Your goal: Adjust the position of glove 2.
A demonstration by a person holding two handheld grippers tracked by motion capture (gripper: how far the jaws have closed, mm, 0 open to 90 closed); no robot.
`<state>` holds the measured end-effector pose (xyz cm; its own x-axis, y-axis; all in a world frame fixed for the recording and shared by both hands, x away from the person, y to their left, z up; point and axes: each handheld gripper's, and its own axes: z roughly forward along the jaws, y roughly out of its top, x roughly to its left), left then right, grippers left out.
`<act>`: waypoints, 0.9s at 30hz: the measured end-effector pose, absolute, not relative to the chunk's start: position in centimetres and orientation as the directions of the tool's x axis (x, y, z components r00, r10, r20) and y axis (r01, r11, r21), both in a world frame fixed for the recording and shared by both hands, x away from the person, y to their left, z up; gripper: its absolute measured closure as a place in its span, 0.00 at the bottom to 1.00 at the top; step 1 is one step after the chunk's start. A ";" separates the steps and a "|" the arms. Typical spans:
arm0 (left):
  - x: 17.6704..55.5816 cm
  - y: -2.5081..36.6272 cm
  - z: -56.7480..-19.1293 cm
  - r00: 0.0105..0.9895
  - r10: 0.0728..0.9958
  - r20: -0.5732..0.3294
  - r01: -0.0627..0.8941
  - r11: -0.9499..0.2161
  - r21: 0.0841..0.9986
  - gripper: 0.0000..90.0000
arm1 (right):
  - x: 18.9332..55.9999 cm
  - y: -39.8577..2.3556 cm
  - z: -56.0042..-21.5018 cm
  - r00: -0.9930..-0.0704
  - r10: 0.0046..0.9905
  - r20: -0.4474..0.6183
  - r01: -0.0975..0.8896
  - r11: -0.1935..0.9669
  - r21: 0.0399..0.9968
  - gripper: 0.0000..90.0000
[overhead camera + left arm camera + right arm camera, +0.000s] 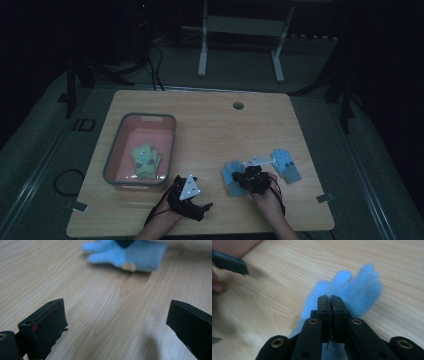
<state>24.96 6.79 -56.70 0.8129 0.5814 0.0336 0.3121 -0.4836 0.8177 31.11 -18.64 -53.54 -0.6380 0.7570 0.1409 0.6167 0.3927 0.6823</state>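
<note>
While my left gripper (192,197) rested low at the near edge of the pale wooden table (210,120), its two black jaws stood wide apart with bare wood grain between them and nothing in their grasp. In the left gripper view, a soft light-blue fleece glove (130,253) lay flat on the table well ahead of those jaws, its fingers pointing to the left of that picture.

My right gripper (331,300) hung directly over that same glove (352,293), its jaws pressed flat together. I could not tell whether they pinched any of the fleece or merely hovered just above it. In the high view the right gripper (248,176) sat at the glove's (232,179) right side, toward the near right part of the table.

A second light-blue knitted glove (287,165) lay just beyond, to the right, apart from the first. On the left half of the table stood a grey-rimmed rectangular plastic bin with a pink inside (116,150), and a yellow-green glove (145,161) lay in it.
</note>
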 end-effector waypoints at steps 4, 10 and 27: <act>24.9 6.8 -56.7 0.815 0.579 0.036 0.311 -0.488 0.816 0.03 | 31.5 -18.9 -54.6 -0.630 0.764 0.137 0.628 0.398 0.669 0.89; 25.0 6.8 -56.7 0.819 0.572 0.031 0.312 -0.491 0.814 0.03 | 31.7 -19.3 -54.9 -0.635 0.762 0.126 0.619 0.404 0.673 0.77; 25.1 6.8 -56.7 0.818 0.575 0.026 0.318 -0.490 0.811 0.03 | 31.9 -23.0 -51.5 -0.676 0.729 0.108 0.564 0.417 0.713 0.59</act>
